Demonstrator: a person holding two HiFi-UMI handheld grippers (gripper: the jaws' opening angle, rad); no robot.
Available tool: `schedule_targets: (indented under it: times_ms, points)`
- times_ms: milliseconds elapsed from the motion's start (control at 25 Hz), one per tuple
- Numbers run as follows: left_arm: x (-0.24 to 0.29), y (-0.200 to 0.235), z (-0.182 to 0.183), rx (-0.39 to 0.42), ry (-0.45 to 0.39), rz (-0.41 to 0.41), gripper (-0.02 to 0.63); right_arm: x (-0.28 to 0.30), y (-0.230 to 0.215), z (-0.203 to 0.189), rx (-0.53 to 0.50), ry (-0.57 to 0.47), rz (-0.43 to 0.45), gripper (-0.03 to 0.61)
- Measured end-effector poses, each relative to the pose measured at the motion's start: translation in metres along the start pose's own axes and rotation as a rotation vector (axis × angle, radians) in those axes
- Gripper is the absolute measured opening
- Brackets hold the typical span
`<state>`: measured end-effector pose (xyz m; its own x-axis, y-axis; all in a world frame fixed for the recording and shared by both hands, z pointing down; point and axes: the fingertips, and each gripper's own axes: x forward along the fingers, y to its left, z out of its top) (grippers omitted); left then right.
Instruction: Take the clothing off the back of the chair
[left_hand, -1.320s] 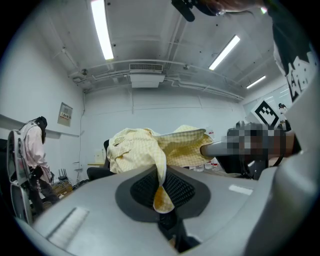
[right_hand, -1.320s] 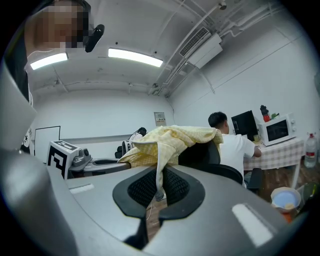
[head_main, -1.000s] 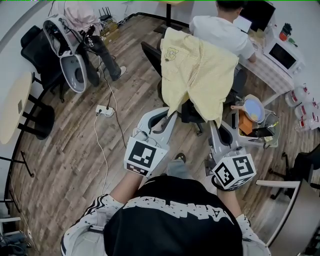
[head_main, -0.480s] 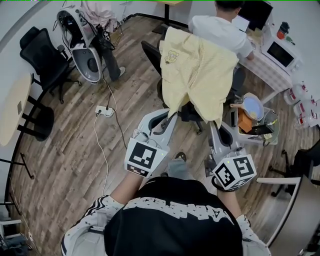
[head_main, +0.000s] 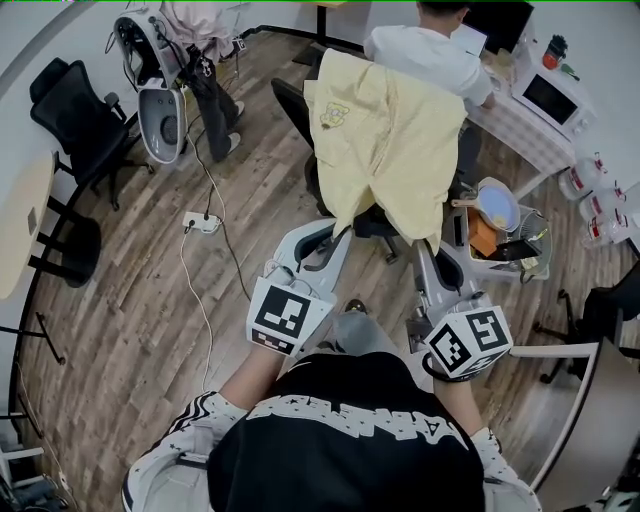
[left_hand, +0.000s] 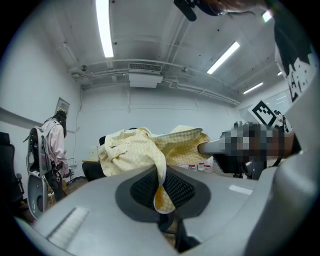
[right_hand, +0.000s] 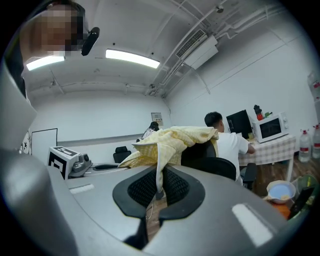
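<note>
Shirt (head_main: 400, 130) of crumpled yellow checked cloth

Nothing can be read for certain: the white lettering (head_main: 350, 418) across the person's black top (head_main: 340, 470) is too warped, and the emblem (head_main: 334, 113) on the yellow shirt (head_main: 398, 150) and the wall notice (right_hand: 156, 118) are too small.

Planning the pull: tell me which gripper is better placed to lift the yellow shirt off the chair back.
Left, narrowly. Both are shut on the hanging hem of the yellow shirt, but the left gripper pinches a fuller fold; the right gripper holds only a thin strip.
</note>
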<state>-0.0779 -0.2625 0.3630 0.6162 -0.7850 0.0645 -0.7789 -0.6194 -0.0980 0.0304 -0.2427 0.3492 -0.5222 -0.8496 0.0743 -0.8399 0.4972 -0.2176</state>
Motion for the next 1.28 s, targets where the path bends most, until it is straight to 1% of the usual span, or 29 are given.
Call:
schedule_targets:
  times_ms: [360, 520, 720, 1280]
  points:
    - [-0.008, -0.008, -0.001, -0.004, 0.01, 0.027, 0.023, -0.007, 0.002, -0.005, 0.019, 0.012, 0.037, 0.017]
    - [-0.013, -0.01, 0.004, -0.002, 0.021, 0.058, 0.023, -0.008, 0.001, -0.006, 0.041, 0.025, 0.07, 0.017]
    - [-0.016, -0.021, 0.009, -0.022, 0.015, 0.082, 0.023, -0.02, -0.002, -0.001, 0.04, 0.021, 0.082, 0.017]
    - [-0.033, -0.062, 0.006, -0.016, 0.057, 0.078, 0.023, -0.055, 0.003, -0.01, 0.062, 0.044, 0.117, 0.017]
